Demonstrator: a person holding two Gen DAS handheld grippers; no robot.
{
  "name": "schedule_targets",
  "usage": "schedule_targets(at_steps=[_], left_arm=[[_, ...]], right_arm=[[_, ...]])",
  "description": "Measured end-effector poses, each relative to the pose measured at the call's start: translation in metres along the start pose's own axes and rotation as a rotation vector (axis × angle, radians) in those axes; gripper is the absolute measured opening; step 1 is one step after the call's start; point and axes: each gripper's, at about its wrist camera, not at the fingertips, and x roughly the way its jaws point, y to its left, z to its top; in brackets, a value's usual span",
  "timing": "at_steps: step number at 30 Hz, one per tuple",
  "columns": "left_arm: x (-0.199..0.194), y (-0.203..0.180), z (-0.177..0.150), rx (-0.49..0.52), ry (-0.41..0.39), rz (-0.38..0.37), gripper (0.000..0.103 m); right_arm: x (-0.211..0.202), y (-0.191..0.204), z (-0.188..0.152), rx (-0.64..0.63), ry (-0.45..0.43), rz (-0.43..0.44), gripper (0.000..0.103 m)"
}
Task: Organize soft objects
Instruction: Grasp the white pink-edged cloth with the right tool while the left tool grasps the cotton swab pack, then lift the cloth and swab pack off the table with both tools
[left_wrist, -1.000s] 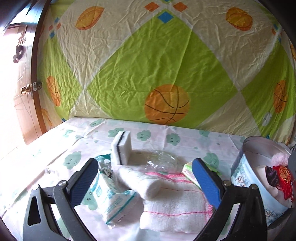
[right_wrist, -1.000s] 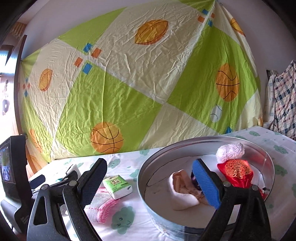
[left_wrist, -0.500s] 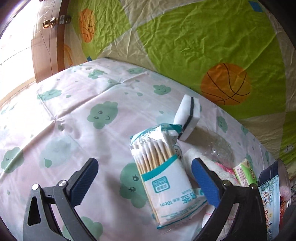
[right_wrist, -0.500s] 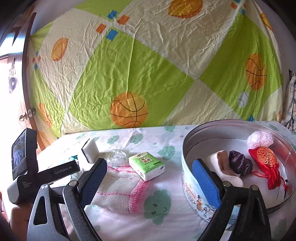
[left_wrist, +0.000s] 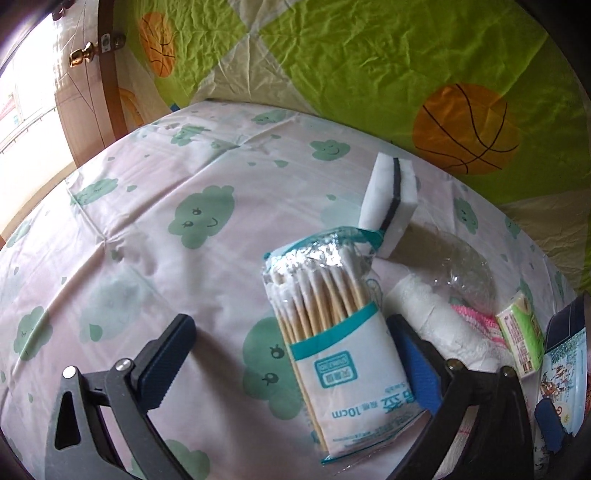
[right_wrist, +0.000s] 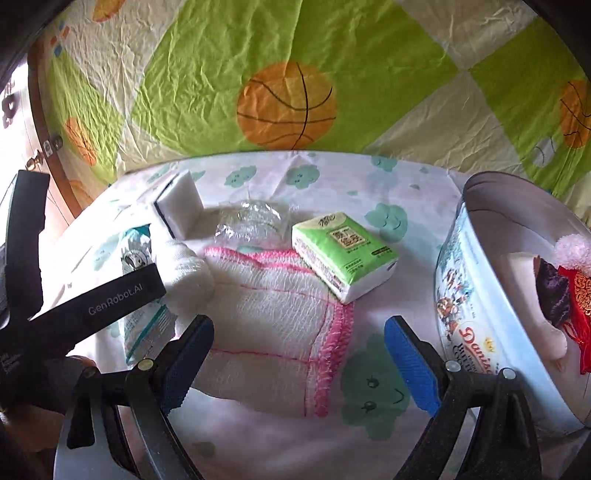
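So over the last second I've swung the left gripper (left_wrist: 291, 363) down and off to the left, away from the pile, and now it's hanging wide open right over the pack of cotton swabs (left_wrist: 332, 332), nothing in it, with the pack lying between the pads but nearer the right one. The right gripper (right_wrist: 299, 356) has dropped lower too, also wide open and empty, hovering above the near edge of the white cloth with pink trim (right_wrist: 280, 317). Everything loose sits on the cloud-print sheet (left_wrist: 147, 229): sponge (left_wrist: 389, 206) standing up at the far side, crumpled clear plastic (right_wrist: 255, 221) behind the cloth, a white rolled cloth (right_wrist: 186, 275) just left of it, and the green tissue pack (right_wrist: 343, 254) resting on its far right corner. The cookie tin (right_wrist: 476, 317) is off to the right with a few plush bits already in. My guess is the swabs go next.
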Motion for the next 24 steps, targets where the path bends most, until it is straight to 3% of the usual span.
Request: schedule_targets(at_steps=[4,6,8,11,16,19,24], left_arm=[[0.002,-0.002,-0.001,0.017,0.006,0.015,0.102],[0.001,-0.001,-0.001,0.013,0.0,-0.006,0.098],[-0.003,0.003,-0.003,-0.003,-0.019,-0.039,0.085],[-0.008,0.012,-0.004,-0.036,-0.042,-0.07,0.066],[-0.011,0.027,-0.006,-0.093,-0.059,-0.147,0.042],[-0.017,0.031,-0.006,-0.118,-0.092,-0.183,0.039],[-0.044,0.034,-0.005,-0.122,-0.251,-0.133,0.039]], right_arm=[[0.013,-0.004,0.001,0.014,0.07,0.039,0.095],[0.01,-0.004,0.001,0.01,0.061,0.064,0.086],[0.007,-0.002,0.001,0.0,0.053,0.081,0.069],[0.003,0.002,-0.002,-0.022,0.047,0.108,0.052],[0.0,0.004,-0.006,-0.031,0.032,0.184,0.032],[-0.01,0.006,-0.008,-0.043,-0.008,0.214,0.029],[-0.038,0.004,-0.011,-0.044,-0.132,0.238,0.028]])
